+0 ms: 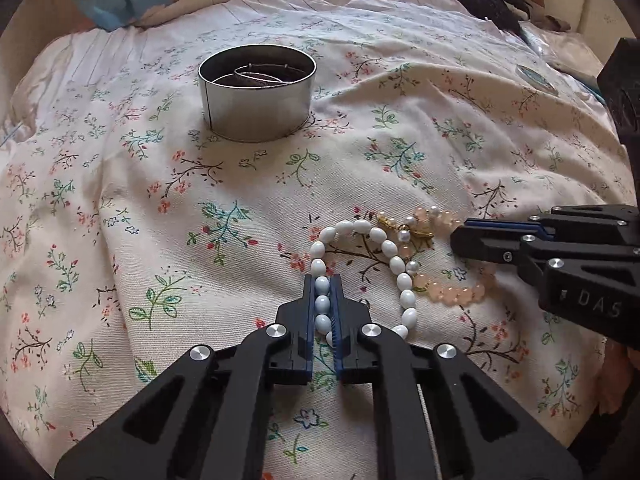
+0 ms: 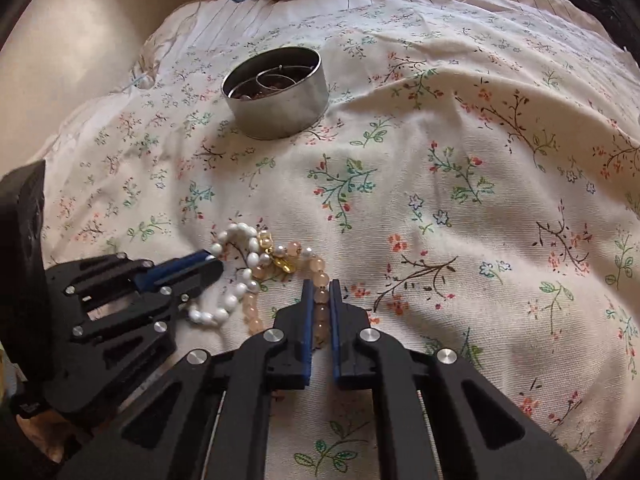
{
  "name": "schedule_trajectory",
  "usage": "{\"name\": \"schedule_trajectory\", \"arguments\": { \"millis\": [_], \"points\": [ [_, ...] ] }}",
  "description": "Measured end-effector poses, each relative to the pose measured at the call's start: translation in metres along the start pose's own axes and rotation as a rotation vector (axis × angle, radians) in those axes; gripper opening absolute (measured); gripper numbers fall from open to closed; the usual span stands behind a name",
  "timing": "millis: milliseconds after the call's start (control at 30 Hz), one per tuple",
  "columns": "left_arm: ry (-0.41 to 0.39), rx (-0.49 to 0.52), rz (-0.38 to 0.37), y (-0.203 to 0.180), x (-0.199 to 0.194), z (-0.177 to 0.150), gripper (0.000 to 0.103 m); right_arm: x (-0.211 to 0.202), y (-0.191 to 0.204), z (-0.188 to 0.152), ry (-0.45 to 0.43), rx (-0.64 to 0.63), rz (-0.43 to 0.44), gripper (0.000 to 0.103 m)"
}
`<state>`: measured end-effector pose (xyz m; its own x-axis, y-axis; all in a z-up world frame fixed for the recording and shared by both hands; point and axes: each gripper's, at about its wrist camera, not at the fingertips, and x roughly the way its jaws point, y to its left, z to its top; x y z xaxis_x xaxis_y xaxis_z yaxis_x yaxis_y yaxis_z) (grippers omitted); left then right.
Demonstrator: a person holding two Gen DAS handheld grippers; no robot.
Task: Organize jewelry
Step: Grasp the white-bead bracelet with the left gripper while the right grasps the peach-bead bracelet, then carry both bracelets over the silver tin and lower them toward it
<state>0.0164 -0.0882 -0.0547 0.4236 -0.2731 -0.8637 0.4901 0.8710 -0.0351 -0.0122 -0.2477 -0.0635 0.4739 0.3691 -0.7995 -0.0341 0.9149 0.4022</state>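
Left gripper [image 1: 322, 294] pinching white beads [image 1: 378, 236], right gripper [image 2: 320, 296] clamped on pink beads [image 2: 298, 249], both tangled on bed; tin [image 1: 258, 98] upper left already holds bangles

I count two bead strings, one white [image 1: 394, 258] and one pink [image 1: 452, 292], and one tin [image 1: 258, 96].

Plenty of open floral bedspread [image 1: 120, 208] between the bead pile and the round metal tin [image 1: 258, 98], nothing blocking there. Tight spot is the beads, where the left gripper [image 1: 324, 280] and right gripper [image 2: 321, 284] crowd close.
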Motion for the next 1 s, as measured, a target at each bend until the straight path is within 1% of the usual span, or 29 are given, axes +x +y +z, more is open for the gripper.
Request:
{"name": "schedule_trajectory", "arguments": {
  "millis": [67,167,233,267,400,600,733,867,1000],
  "points": [
    [-0.047,-0.064,-0.065,0.009,-0.014,-0.001,0.007,-0.012,-0.005,-0.002,-0.054,0.057,0.118,0.008],
    [-0.158,-0.150,-0.165,0.022,-0.041,-0.003,0.007,-0.027,-0.010,-0.004,-0.130,0.106,0.267,0.008],
    [-0.205,-0.188,-0.201,0.028,-0.051,-0.004,0.007,-0.033,-0.007,-0.004,-0.162,0.120,0.328,0.008],
    [-0.223,-0.195,-0.204,0.029,-0.055,-0.004,0.007,-0.036,-0.006,-0.004,-0.172,0.123,0.349,0.008],
    [-0.271,-0.205,-0.213,0.030,-0.065,-0.005,0.007,-0.043,-0.003,-0.005,-0.210,0.128,0.413,0.008],
    [-0.329,-0.230,-0.247,0.033,-0.077,-0.005,0.007,-0.051,-0.005,-0.002,-0.265,0.154,0.518,0.008],
    [-0.360,-0.250,-0.266,0.036,-0.081,-0.004,0.007,-0.055,-0.003,0.001,-0.292,0.161,0.562,0.008],
    [-0.383,-0.263,-0.249,0.039,-0.084,-0.002,0.007,-0.056,0.000,0.005,-0.313,0.156,0.575,0.008],
    [-0.408,-0.256,-0.193,0.039,-0.086,0.001,0.007,-0.056,0.001,0.012,-0.338,0.157,0.584,0.008]
  ]
}}
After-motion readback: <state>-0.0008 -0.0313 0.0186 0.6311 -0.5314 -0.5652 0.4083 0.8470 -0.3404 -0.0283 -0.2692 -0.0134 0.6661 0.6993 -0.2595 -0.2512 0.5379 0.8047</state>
